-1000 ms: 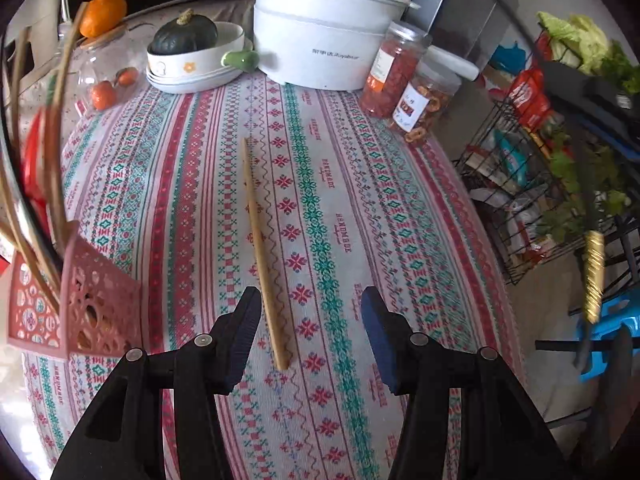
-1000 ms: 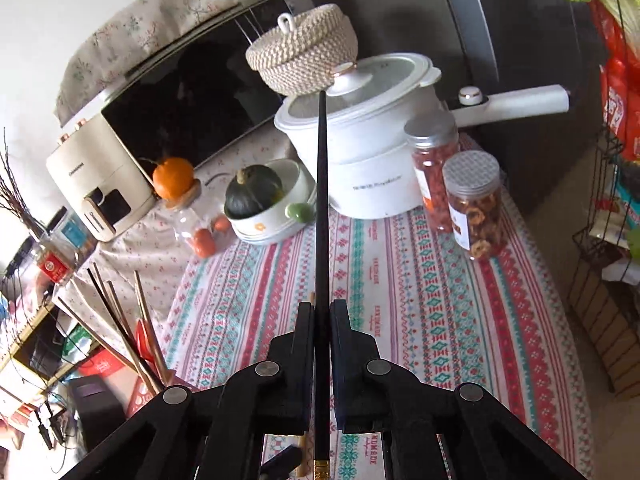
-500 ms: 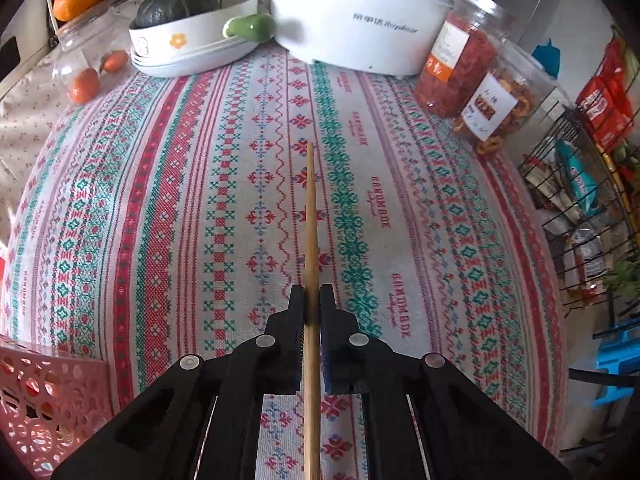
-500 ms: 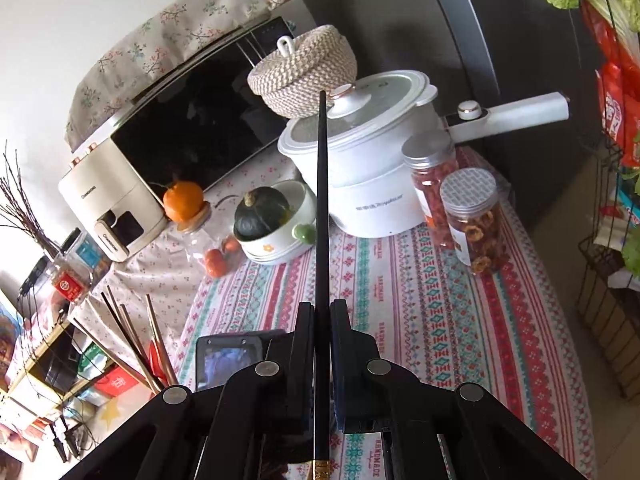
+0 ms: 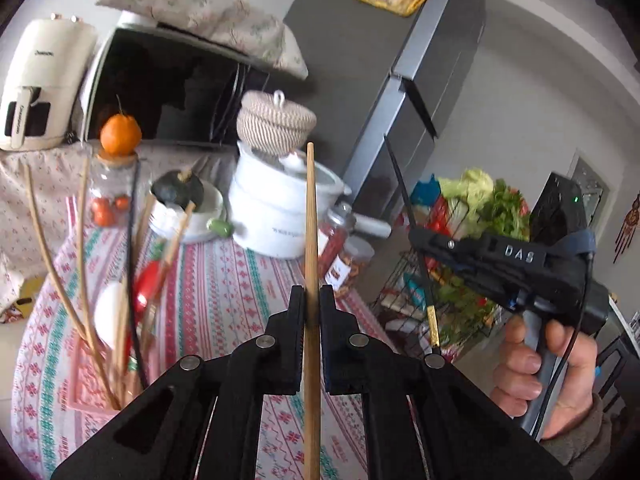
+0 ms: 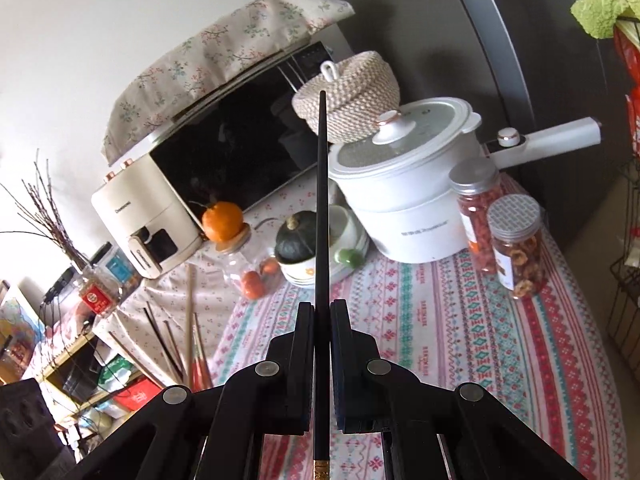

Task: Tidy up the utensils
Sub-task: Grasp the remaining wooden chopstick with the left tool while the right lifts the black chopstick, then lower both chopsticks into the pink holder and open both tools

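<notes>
Patterned red-and-green cloth is covering the tabletop (image 6: pixel 460 320), and a white pot (image 6: pixel 408 200) is being carried at its far edge, with two lidded jars (image 6: pixel 516 244) just beside it toward the right edge. A pink basket (image 5: pixel 90 384) is being seen at the left edge, bristling with utensils. A wooden chopstick (image 5: pixel 311 264) is being clamped between the closed jaws of the left gripper (image 5: pixel 310 312), lifted clear of the cloth. A black chopstick (image 6: pixel 321 208) is being pinched tight by the right gripper (image 6: pixel 322 320), above the near edge.
</notes>
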